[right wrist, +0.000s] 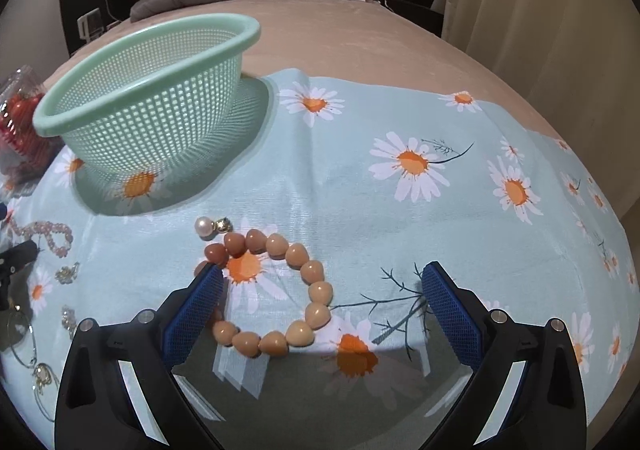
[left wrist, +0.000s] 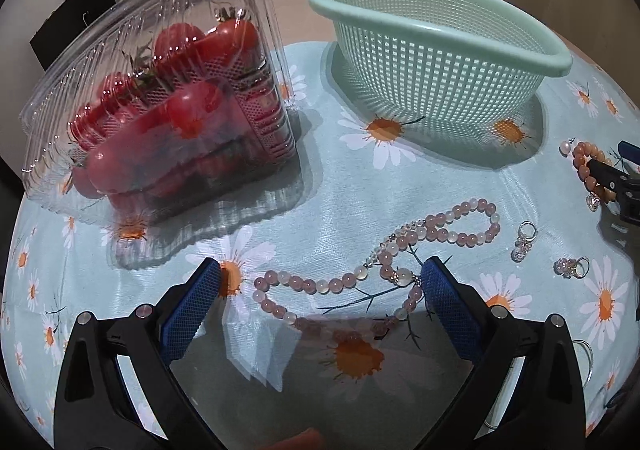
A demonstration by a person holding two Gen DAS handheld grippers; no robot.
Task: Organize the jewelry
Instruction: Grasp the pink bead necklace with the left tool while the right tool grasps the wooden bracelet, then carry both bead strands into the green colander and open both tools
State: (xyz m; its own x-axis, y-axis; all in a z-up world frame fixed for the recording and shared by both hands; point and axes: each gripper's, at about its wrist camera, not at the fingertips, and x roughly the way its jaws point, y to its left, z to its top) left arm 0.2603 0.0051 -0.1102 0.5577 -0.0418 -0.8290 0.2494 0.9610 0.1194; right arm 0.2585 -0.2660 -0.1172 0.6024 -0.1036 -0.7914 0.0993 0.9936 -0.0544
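The left gripper (left wrist: 320, 282) hangs low over the daisy cloth (left wrist: 328, 185) with its jaws spread wide and nothing between the pads. The pink necklace (left wrist: 372, 274) lies in loops right ahead of it, its 4 o'clock end just beside the right pad (left wrist: 444, 298). At 10 o'clock stands a clear box (left wrist: 160, 89) of tomatoes (left wrist: 192, 105); at 1 o'clock, the green basket (left wrist: 440, 61), which holds no jewelry. Two small earrings (left wrist: 524, 242) lie at 3 o'clock of the necklace.

The right gripper (right wrist: 322, 282) is just as wide open and holds nothing. The orange bracelet (right wrist: 276, 294) lies on the cloth between its fingers, well over toward the left pad (right wrist: 200, 306), which hides part of the ring. A pearl (right wrist: 205, 228) sits at the bracelet's 11 o'clock, and the basket (right wrist: 144, 97) stands beyond at 10 o'clock
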